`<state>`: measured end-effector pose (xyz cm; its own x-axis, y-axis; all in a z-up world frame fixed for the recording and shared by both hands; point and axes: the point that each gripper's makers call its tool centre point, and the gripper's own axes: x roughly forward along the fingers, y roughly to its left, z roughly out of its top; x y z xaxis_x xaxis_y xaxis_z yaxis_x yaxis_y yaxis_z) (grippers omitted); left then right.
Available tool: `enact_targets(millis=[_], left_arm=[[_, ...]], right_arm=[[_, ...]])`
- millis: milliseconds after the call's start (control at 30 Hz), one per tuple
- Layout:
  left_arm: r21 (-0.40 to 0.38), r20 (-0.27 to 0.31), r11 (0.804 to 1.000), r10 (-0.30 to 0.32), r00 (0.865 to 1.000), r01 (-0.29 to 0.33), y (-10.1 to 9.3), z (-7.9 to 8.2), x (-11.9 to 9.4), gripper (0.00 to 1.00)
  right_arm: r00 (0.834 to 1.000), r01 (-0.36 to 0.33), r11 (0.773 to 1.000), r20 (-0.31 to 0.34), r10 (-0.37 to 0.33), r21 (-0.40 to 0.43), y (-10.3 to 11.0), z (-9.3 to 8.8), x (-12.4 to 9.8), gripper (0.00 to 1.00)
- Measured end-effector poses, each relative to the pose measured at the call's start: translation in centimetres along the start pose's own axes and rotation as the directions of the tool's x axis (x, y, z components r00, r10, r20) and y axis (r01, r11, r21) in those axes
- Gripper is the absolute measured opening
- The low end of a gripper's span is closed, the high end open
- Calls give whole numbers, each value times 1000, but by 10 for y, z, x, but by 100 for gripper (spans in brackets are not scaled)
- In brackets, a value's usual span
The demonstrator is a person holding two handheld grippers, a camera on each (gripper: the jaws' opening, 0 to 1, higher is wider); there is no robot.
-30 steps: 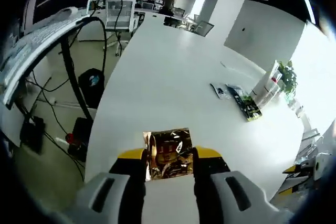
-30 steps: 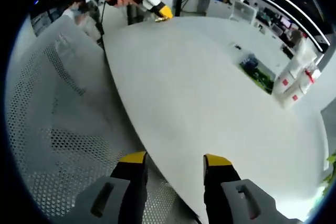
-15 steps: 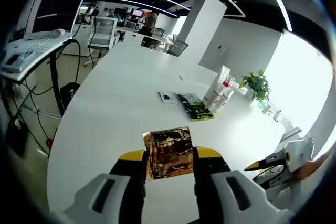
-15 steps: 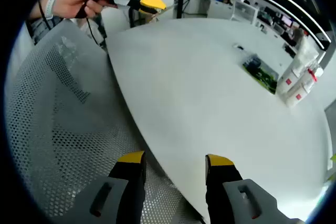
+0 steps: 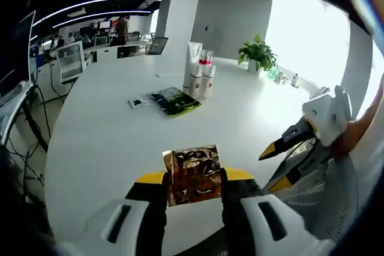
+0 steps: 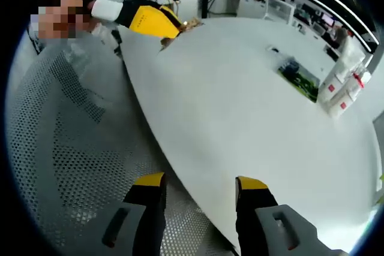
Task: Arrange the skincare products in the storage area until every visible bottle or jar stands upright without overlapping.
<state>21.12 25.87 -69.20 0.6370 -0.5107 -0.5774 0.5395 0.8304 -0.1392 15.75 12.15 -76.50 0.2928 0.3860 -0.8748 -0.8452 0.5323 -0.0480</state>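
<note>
My left tongs [image 5: 192, 178] pinch a gold packet [image 5: 192, 174]; right tongs [image 6: 198, 185] spread. I'd carry it level toward the tubes [image 5: 199, 76] across the counter [image 5: 108, 136].

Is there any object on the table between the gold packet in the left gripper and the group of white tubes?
Mostly bare table, but a dark green packet lies before the white tubes, near the gold packet's path.

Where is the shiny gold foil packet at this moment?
In the left gripper view, the shiny gold foil packet is clamped between the yellow-tipped jaws of the left tool, above the near edge of the white table.
</note>
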Motion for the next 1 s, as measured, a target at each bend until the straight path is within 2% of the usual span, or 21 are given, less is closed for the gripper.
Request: enact_targets(millis=[133, 200, 233, 333, 400, 433, 533, 667, 767, 867, 1000], left_arm=[[-60, 0, 998, -15, 1000, 15, 2, -2, -2, 31], [-52, -19, 998, -47, 999, 46, -5, -6, -4, 31], [-24, -32, 997, -77, 997, 76, -11, -7, -5, 31], [31, -42, 993, -113, 993, 114, -21, -7, -9, 31], [136, -82, 980, -133, 988, 143, -26, -11, -14, 31], [202, -85, 966, -144, 986, 159, -29, -12, -17, 31], [202, -119, 961, -169, 978, 191, -32, -22, -26, 32], [245, -144, 955, -133, 981, 165, -20, -32, -32, 32], [240, -121, 962, -104, 987, 131, -16, -27, -30, 31], [275, -90, 954, -94, 992, 116, -18, -23, -27, 31], [313, -83, 946, -66, 994, 88, -17, -25, -25, 31]], right_arm=[[1000, -4, 1000, 8, 4, -1, 1, 2, -1, 46], [1000, -1, 1000, 10, 1, -1, 0, 2, -1, 46], [1000, 2, 1000, 15, -2, 1, 0, 2, -1, 46], [1000, 6, 1000, 25, -6, 1, -1, 4, -3, 46], [1000, 9, 1000, 27, -9, 3, -1, 4, -3, 46], [1000, 9, 1000, 29, -9, 6, -2, 4, -3, 46], [999, 6, 1000, 34, -6, 7, -1, 5, -3, 47], [999, -2, 1000, 33, 1, 6, 1, 4, -3, 47], [1000, -3, 1000, 30, 3, 7, 1, 4, -3, 47], [999, -5, 1000, 33, 4, 15, 1, 4, -4, 47], [999, -10, 1000, 31, 9, 20, 2, 3, -3, 47]])
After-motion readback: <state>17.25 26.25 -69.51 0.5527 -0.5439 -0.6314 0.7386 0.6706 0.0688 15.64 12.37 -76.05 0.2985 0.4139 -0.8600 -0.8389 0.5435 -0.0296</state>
